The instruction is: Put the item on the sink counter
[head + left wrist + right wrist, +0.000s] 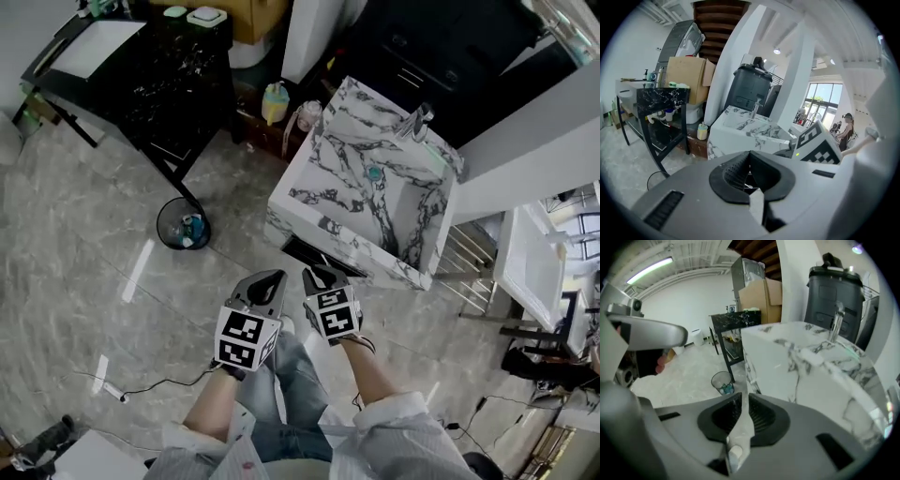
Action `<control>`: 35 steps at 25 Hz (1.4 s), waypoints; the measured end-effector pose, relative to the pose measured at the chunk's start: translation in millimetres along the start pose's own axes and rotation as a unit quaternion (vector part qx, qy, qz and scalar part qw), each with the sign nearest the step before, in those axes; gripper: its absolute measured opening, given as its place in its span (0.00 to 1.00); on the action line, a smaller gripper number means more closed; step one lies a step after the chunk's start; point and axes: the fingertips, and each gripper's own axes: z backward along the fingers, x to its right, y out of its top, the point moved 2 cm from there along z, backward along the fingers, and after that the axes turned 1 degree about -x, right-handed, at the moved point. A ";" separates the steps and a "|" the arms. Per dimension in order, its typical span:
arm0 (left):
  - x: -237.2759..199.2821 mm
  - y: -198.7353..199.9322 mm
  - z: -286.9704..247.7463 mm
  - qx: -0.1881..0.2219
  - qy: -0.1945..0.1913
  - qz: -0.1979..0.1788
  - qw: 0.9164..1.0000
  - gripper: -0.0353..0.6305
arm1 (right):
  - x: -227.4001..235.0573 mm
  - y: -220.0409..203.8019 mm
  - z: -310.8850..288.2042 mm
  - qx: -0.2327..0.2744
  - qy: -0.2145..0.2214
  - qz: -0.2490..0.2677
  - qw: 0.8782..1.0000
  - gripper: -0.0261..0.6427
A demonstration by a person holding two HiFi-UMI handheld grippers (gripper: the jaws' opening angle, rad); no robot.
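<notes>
The white marble sink counter [309, 178] stands ahead of me, with a basin, a green drain [374, 172] and a faucet [419, 120] at its far side. My right gripper [323, 278] hovers just short of the counter's near edge and is shut on a thin, flat white item [740, 425] with a small cap-like end, which runs up between the pads. The counter [801, 357] fills the right of the right gripper view. My left gripper [267, 286] hangs beside it to the left, jaws together with nothing seen between them [750, 157].
A black marble-topped table [159, 66] stands at the upper left, with a wire waste bin [183, 225] on the floor by its leg. A yellow bottle [274, 101] sits on a low shelf behind the counter. A white unit [530, 262] stands at the right.
</notes>
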 end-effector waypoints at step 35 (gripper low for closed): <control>178.6 186.0 80.2 0.160 -0.205 -0.115 0.959 0.08 | 20.7 131.7 315.0 0.323 -0.074 -0.024 0.943 0.05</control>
